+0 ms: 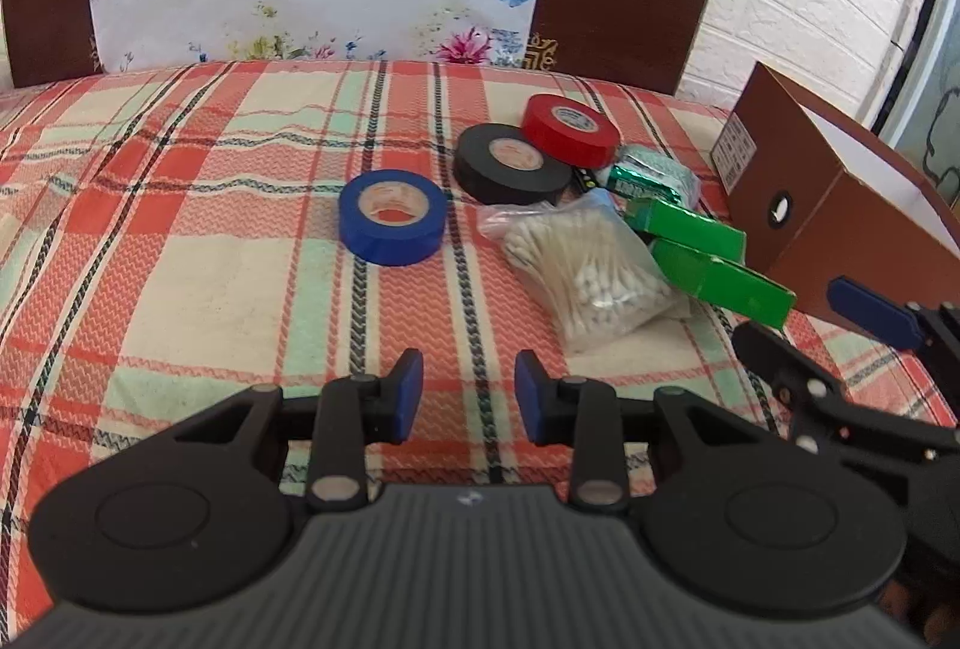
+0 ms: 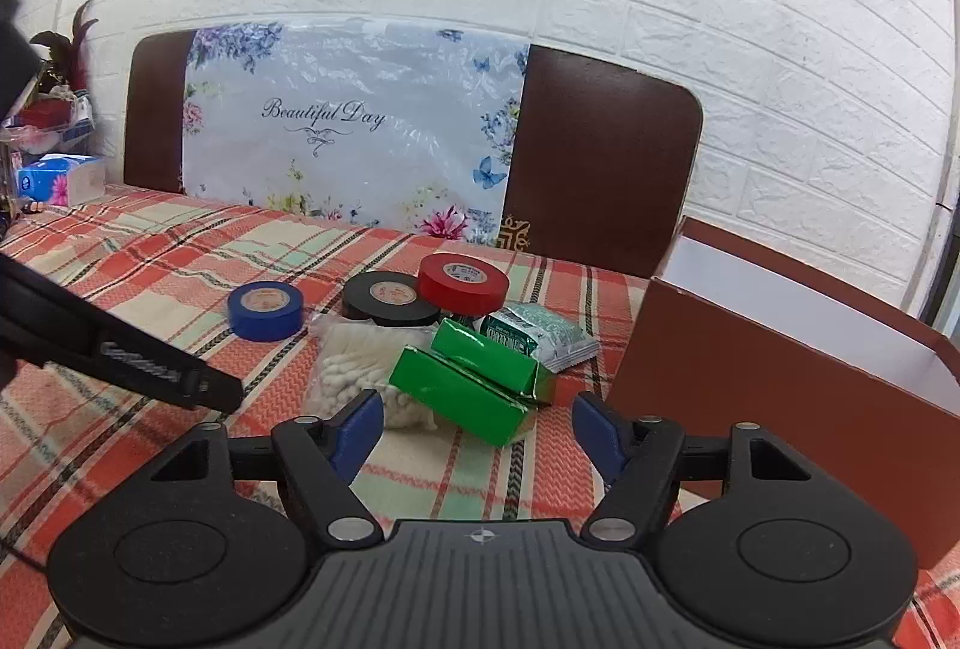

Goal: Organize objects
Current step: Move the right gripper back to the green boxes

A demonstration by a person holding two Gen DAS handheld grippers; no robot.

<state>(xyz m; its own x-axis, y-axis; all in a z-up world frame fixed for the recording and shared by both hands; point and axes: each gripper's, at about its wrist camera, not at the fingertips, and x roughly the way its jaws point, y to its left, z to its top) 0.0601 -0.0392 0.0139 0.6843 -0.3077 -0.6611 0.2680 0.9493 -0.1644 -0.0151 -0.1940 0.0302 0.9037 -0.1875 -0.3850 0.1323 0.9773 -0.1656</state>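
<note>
Green boxes (image 2: 474,385) just ahead of open right hand-held gripper (image 2: 477,430).

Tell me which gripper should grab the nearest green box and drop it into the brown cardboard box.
Right. The right gripper is open, with the nearest green box lying just ahead between its fingers, and the brown cardboard box stands immediately to its right. The left gripper faces the blue tape roll instead.

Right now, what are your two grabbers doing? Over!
Left gripper open, empty, over the cloth. Right gripper open, empty, facing the green boxes. Tape rolls and cotton swabs loose beside brown box. Nothing blocking.
</note>
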